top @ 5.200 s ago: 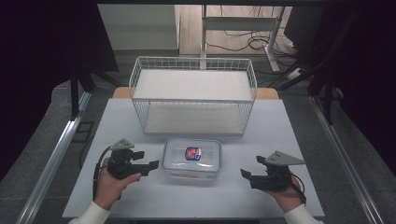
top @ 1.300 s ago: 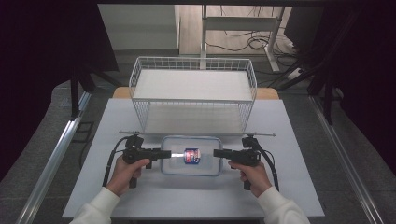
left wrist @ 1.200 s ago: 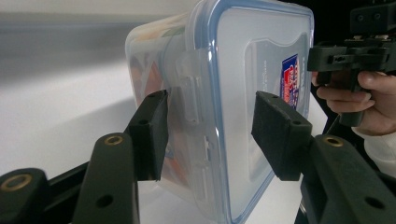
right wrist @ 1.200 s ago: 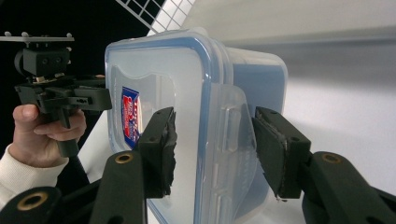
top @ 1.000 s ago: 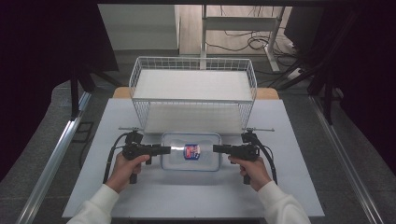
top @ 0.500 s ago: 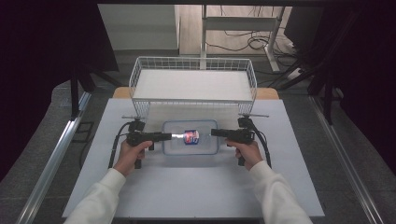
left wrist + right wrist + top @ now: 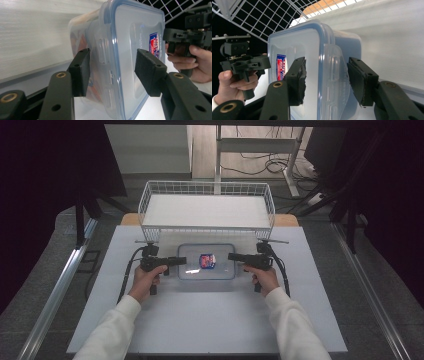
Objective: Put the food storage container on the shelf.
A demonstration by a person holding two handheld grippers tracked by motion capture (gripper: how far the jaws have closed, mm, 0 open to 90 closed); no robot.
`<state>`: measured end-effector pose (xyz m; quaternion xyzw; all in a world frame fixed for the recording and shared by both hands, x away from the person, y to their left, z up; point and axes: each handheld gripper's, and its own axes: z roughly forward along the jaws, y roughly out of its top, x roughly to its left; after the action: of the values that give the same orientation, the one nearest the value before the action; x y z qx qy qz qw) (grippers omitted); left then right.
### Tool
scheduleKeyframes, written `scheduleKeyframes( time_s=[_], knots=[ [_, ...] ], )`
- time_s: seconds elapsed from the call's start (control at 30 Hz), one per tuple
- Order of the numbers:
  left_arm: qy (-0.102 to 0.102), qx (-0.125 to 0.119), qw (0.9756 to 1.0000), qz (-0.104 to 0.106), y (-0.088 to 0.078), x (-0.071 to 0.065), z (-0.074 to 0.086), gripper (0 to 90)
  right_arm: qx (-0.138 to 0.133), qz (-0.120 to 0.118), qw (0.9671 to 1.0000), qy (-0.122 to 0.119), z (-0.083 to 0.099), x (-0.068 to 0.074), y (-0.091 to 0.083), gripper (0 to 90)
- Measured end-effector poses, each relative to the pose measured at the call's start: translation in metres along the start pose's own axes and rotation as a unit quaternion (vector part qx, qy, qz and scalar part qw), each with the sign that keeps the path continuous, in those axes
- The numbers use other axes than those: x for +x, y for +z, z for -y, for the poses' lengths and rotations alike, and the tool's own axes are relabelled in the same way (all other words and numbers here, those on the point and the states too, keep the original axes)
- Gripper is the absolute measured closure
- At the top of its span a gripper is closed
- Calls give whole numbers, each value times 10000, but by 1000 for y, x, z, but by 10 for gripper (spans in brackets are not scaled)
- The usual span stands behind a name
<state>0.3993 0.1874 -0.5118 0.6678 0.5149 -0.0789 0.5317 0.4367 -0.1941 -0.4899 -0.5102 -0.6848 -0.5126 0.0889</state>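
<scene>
Between both grippers [image 7: 181, 261] [image 7: 233, 256], jaws straddling its ends, sits the container [image 7: 206, 261].

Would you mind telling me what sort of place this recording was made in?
Probably a lab or data-collection workstation: a bare white table ringed by dark curtains, loose floor cables behind it, and a wire basket staged beside a plastic container.

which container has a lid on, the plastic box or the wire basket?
The clear plastic box between the two grippers: blue-rimmed lid, red-and-blue sticker. The white wire basket behind is open-topped.
</scene>
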Motion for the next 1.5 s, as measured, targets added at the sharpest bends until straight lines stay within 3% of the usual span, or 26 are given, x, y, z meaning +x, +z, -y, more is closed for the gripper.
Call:
scheduleKeyframes(
  time_s=[0.17, 0.43, 0.6, 0.63, 0.73, 0.77, 0.8, 0.83, 0.93, 1.0, 1.1, 1.17, 1.27, 1.3, 1.37, 1.5],
  knots=[
    [-151, -105, 9998, -22, 4, 3, 0, 461, -79, 211, 9997, 54, 1, 0, 2, 493],
    [-327, -182, 9992, -103, 9, 6, 0, 429, -203, 327, 9989, 275, 2, -3, 7, 477],
    [-309, -151, 9994, -64, 9, 6, 1, 419, -244, 360, 9985, 319, 4, -1, 10, 444],
    [-305, -137, 9994, -74, 9, 6, 1, 383, -303, 412, 9981, 352, 5, 1, 10, 411],
    [-188, -96, 9997, -129, 6, 1, 3, 362, -379, 501, 9977, 270, 7, 5, 9, 376],
    [35, -9, 9998, -200, 2, -4, 3, 333, -383, 697, 9968, 92, 11, 11, 5, 324],
    [35, -9, 9998, -200, 2, -4, 3, 320, -383, 697, 9968, 92, 11, 11, 5, 324],
    [189, 17, 9995, -268, -2, -8, 4, 320, -410, 843, 9956, -27, 13, 15, 2, 307],
    [362, -75, 9986, -372, -16, -17, 8, 283, -480, 1129, 9917, -395, 20, 23, -13, 291],
    [509, -185, 9978, -387, -30, -26, 13, 283, -458, 1244, 9891, -647, 25, 27, -23, 292],
    [712, -164, 9965, -410, -39, -36, 20, 276, -418, 1284, 9856, -1017, 35, 36, -35, 311],
    [859, -49, 9956, -382, -44, -43, 29, 272, -296, 1426, 9782, -1483, 45, 46, -39, 327],
    [1237, 123, 9902, -636, -49, -54, 43, 268, -72, 1715, 9589, -2261, 64, 62, -41, 351],
    [1323, 143, 9887, -694, -50, -58, 48, 267, 1, 1693, 9558, -2403, 70, 66, -40, 375],
    [1461, 187, 9860, -776, -55, -64, 56, 266, 157, 1518, 9558, -2515, 80, 71, -38, 418],
    [1636, 336, 9822, -860, -62, -71, 72, 266, 318, 1407, 9547, -2603, 89, 76, -32, 492]
  ],
)
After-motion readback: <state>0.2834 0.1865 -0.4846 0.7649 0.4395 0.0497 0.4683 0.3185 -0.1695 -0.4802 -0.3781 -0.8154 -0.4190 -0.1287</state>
